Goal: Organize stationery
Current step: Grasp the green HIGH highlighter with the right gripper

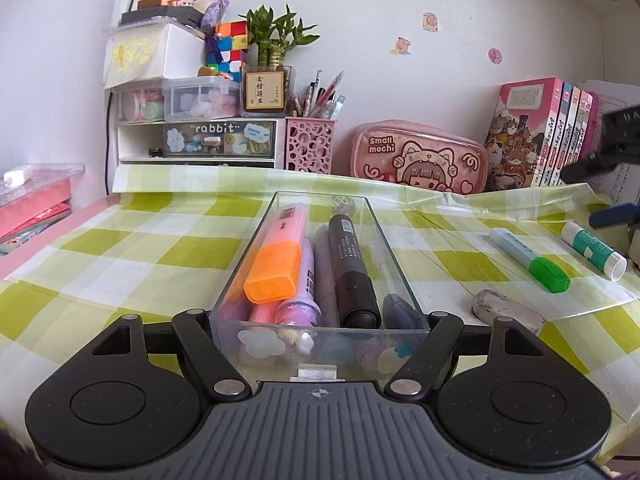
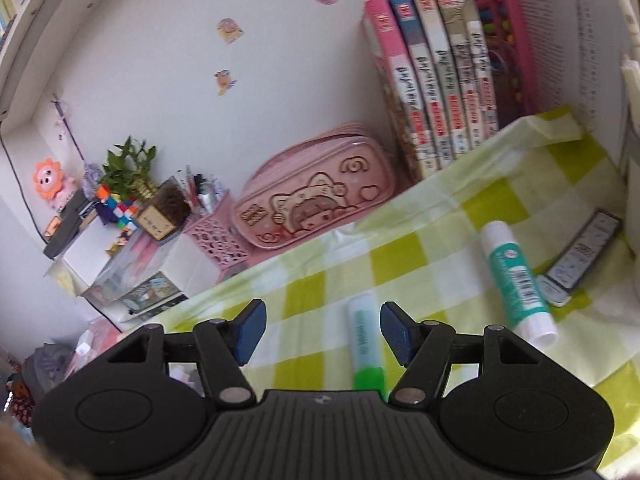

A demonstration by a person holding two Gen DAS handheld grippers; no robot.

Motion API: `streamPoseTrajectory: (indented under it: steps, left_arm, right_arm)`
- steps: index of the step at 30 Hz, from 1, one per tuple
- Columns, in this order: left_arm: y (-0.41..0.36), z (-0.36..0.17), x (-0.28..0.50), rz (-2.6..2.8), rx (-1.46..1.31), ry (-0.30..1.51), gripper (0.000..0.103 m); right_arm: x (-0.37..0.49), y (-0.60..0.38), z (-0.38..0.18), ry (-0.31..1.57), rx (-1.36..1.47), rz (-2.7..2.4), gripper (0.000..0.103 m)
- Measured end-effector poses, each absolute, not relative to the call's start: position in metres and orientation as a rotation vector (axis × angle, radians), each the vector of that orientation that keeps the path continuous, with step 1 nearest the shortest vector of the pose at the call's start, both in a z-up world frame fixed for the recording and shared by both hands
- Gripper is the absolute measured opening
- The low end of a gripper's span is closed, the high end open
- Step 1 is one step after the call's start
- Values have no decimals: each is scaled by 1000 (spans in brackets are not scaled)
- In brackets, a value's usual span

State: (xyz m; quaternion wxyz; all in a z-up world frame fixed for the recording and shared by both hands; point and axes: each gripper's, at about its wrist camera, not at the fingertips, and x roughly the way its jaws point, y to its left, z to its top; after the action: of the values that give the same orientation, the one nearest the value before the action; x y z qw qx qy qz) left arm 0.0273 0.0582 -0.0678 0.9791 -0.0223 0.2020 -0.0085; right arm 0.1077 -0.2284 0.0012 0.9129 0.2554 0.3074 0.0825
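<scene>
The left gripper (image 1: 319, 322) is clamping the near end of a clear plastic drawer tray (image 1: 394, 264), its two arms bearing against the tray's side walls while the tray is resting on the green-and-white checked tablecloth (image 1: 120, 248). The tray is holding an orange-capped highlighter (image 1: 276, 264), a black marker (image 1: 354, 276), a purple-capped pen (image 1: 302, 300) and further pens that are lying lengthwise beneath them. To the right of the tray, a green-capped highlighter (image 1: 530, 258) and a glue stick (image 1: 594, 250) are lying apart on the cloth, with a worn grey eraser (image 1: 506, 308) sitting nearer the tray. The right gripper (image 2: 322, 334) is hovering above the cloth with its blue-padded fingers (image 2: 252, 330) spread wide and holding nothing; in the right wrist view the green-capped highlighter (image 2: 366, 354) is lying between and below the pads, not touching them. The glue stick (image 2: 516, 280) is lying just to its right, beside a dark flat case (image 2: 584, 256). A pink pencil case (image 2: 316, 196) and a row of books (image 2: 436, 80) are standing along the wall.
</scene>
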Motion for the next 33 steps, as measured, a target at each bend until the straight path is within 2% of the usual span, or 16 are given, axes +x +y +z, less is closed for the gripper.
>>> streamPoseTrajectory:
  steps: [12, 15, 18, 27, 30, 33]
  left_arm:
    - [58, -68, 27, -17, -45, 406, 74]
    - [58, -68, 26, -17, -45, 406, 74]
    - [58, -68, 26, -17, -45, 406, 74]
    - [58, -68, 26, -16, -45, 406, 74]
    - [58, -68, 26, -17, -45, 405, 74]
    - [58, -68, 26, -17, -45, 405, 74]
  right_arm:
    - [115, -180, -37, 718, 260, 169, 64]
    - [115, -173, -40, 719, 225, 152, 49]
    - [116, -174, -40, 728, 226, 146, 26]
    - [112, -171, -29, 828, 213, 224, 26]
    - [115, -167, -29, 818, 204, 226, 32]
    - [122, -165, -31, 822, 202, 205, 32]
